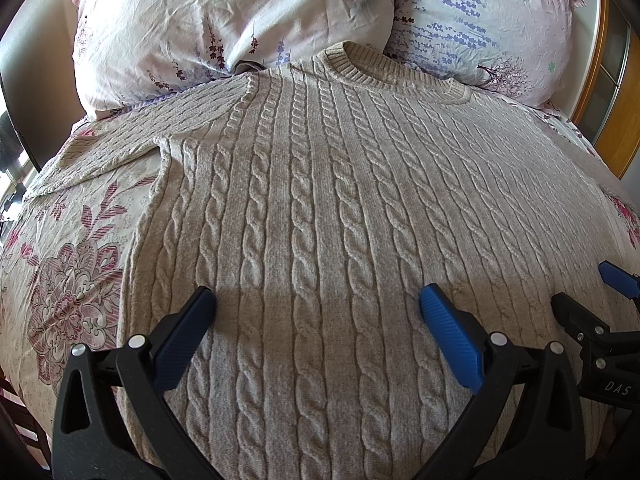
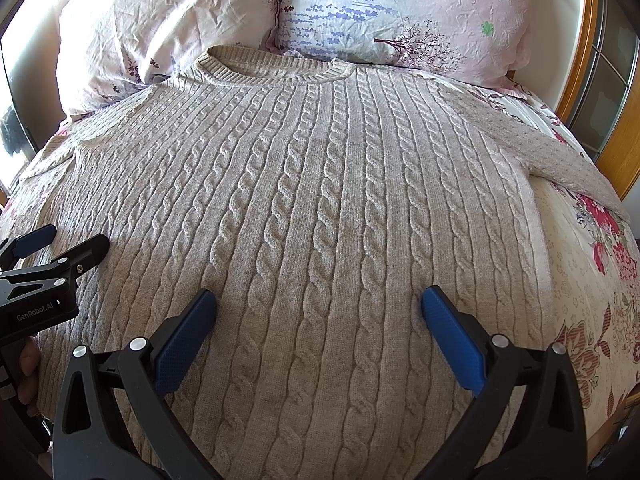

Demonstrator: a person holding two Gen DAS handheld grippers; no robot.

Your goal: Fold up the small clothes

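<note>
A beige cable-knit sweater [image 1: 320, 184] lies flat and face up on the bed, collar toward the pillows; it also shows in the right wrist view [image 2: 304, 184]. Its left sleeve [image 1: 104, 140] stretches out to the left and its right sleeve [image 2: 568, 156] to the right. My left gripper [image 1: 318, 304] is open and empty over the lower left part of the sweater. My right gripper [image 2: 318, 302] is open and empty over the lower right part. Each gripper shows at the edge of the other's view, the right one [image 1: 588, 284] and the left one [image 2: 64, 240].
Two floral pillows [image 1: 224, 20] [image 2: 400, 8] lie behind the collar. The floral bedsheet [image 1: 72, 264] shows on the left and on the right [image 2: 588, 280]. A wooden bed frame [image 2: 588, 60] runs along the right side.
</note>
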